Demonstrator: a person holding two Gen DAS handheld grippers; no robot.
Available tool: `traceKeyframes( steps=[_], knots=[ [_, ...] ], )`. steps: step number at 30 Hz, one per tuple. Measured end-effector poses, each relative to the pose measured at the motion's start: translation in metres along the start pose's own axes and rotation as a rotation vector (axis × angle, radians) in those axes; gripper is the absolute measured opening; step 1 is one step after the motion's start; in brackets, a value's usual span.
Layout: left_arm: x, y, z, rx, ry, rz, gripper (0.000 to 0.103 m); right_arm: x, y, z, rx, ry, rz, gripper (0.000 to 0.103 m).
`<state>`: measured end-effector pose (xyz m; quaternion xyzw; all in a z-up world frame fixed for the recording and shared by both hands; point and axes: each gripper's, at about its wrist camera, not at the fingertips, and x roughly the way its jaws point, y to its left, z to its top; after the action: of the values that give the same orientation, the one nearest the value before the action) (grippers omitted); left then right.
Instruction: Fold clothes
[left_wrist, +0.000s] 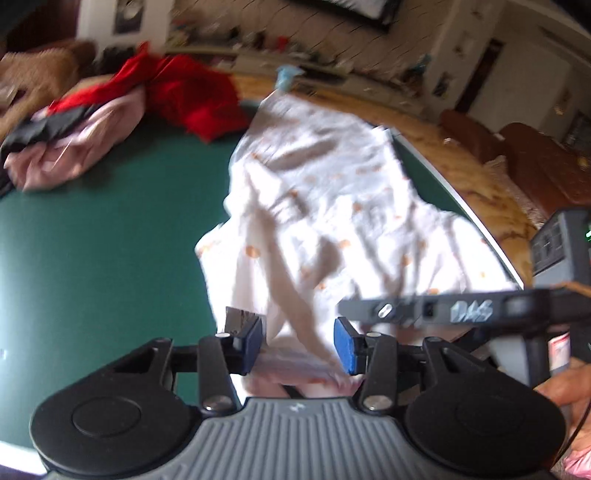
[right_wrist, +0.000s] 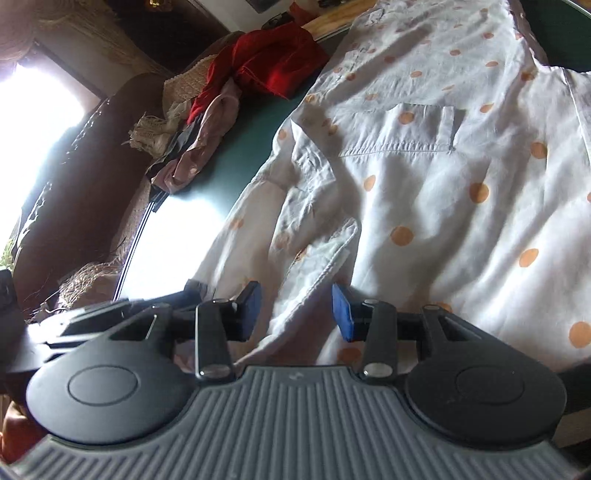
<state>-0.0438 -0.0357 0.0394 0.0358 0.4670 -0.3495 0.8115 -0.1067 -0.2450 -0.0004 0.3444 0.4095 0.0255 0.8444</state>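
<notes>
The white dotted shirt (right_wrist: 443, 177) lies spread on the green bench (left_wrist: 110, 221), long axis running away from both grippers; left gripper (left_wrist: 299, 341) and right gripper (right_wrist: 295, 310) jaws stand spread, cloth between unpinched.

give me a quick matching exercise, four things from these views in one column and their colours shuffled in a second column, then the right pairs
Things:
1. shirt with the chest pocket
2. table top
3. crumpled garment at the far edge of the table
4. gripper pads

Colours:
A. green
B. blue
C. white with orange dots
D. red

Pairs: 1-C, 2-A, 3-D, 4-B
</notes>
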Motion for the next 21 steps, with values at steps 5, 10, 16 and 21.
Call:
traceKeyframes(
  steps=[5,10,16,21],
  knots=[
    [-0.001,0.020,-0.017,-0.015,0.028,0.034,0.048,0.010,0.010,0.001,-0.047,0.007,-0.011,0.013],
    [-0.013,0.029,-0.027,-0.033,0.012,0.048,0.049,0.008,0.050,0.000,-0.192,-0.012,0.003,0.012],
    [-0.030,0.041,-0.045,-0.120,-0.001,0.080,0.051,0.043,0.112,0.006,-0.394,0.088,0.019,0.014],
    [-0.042,0.041,-0.047,-0.144,-0.024,0.107,0.051,0.046,0.109,0.004,-0.343,0.146,0.087,0.024]
  ],
)
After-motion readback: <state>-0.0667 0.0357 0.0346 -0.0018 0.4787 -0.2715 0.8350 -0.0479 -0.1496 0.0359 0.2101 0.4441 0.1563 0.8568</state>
